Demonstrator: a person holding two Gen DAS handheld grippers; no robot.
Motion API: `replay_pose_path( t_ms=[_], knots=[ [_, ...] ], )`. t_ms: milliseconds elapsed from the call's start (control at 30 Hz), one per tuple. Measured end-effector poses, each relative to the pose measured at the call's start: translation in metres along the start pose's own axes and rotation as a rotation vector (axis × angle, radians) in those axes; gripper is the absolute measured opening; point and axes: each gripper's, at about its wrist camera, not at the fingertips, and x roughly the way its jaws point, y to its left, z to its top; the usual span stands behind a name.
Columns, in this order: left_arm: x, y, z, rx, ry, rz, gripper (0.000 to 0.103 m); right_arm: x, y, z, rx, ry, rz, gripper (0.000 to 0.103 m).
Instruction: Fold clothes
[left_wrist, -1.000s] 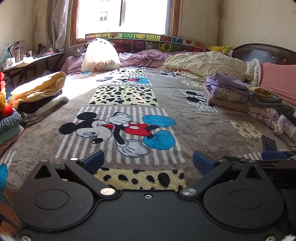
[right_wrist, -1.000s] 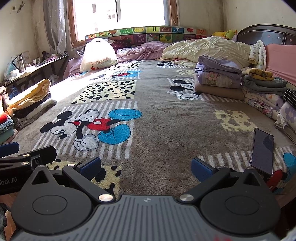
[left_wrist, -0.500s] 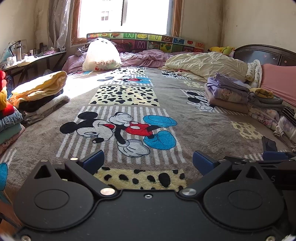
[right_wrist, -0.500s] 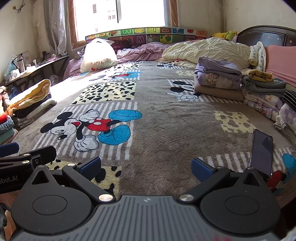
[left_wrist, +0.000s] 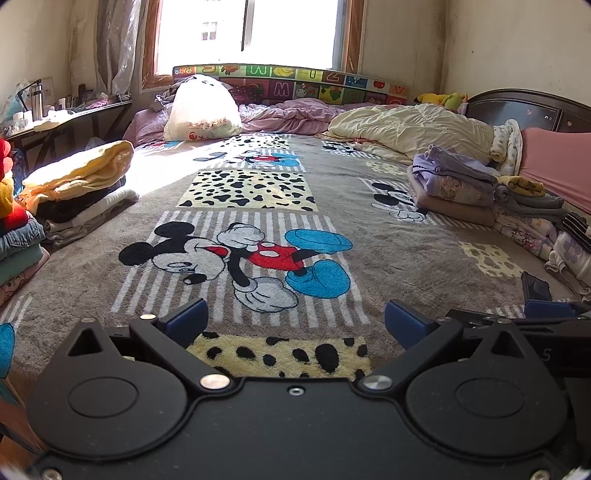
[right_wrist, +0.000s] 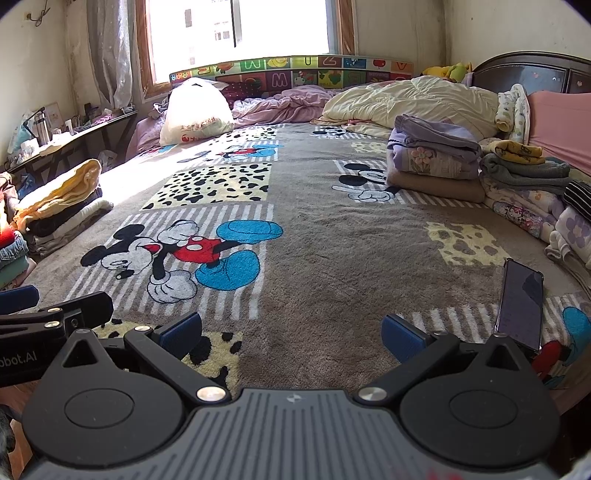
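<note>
Both grippers hover side by side over the near edge of a bed covered by a grey cartoon-mouse blanket (left_wrist: 332, 206). My left gripper (left_wrist: 295, 323) is open, nothing between its blue pads. My right gripper (right_wrist: 291, 334) is open too and holds nothing. Folded clothes sit in stacks: a yellow-topped pile (left_wrist: 77, 181) at the left edge, a purple-and-tan pile (left_wrist: 450, 192) at the right, with grey and yellow garments (right_wrist: 521, 166) beside it. In the right wrist view the left gripper's arm (right_wrist: 55, 321) shows at lower left.
A dark phone (right_wrist: 521, 306) lies on the blanket near the right gripper. A cream duvet (left_wrist: 410, 129), a pink pillow (left_wrist: 557, 162) and a white plastic bag (left_wrist: 201, 110) lie at the far end. A cluttered side table (left_wrist: 66, 118) stands at left.
Both views have shifted very slightly; the grippers stay open and the clothes have not moved.
</note>
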Motion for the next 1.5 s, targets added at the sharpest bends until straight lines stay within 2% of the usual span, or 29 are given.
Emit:
replay_pose_path(
  t_ms=[667,1167,1400,1500],
  knots=[
    [-0.003,0.000,0.001,-0.006,-0.003,-0.015,0.103,-0.005,-0.001,0.002,-0.006,-0.005,-0.010,0.103],
    [-0.015,0.002,0.010,-0.018,-0.020,-0.048,0.103,-0.017,0.002,0.009,0.008,-0.044,-0.001,0.103],
    [-0.018,-0.001,0.020,-0.076,-0.047,-0.114,0.103,-0.024,-0.027,0.014,0.156,-0.093,0.117,0.103],
    [-0.013,-0.012,0.029,-0.072,-0.052,-0.143,0.103,-0.025,-0.047,0.017,0.213,-0.139,0.119,0.103]
  ],
)
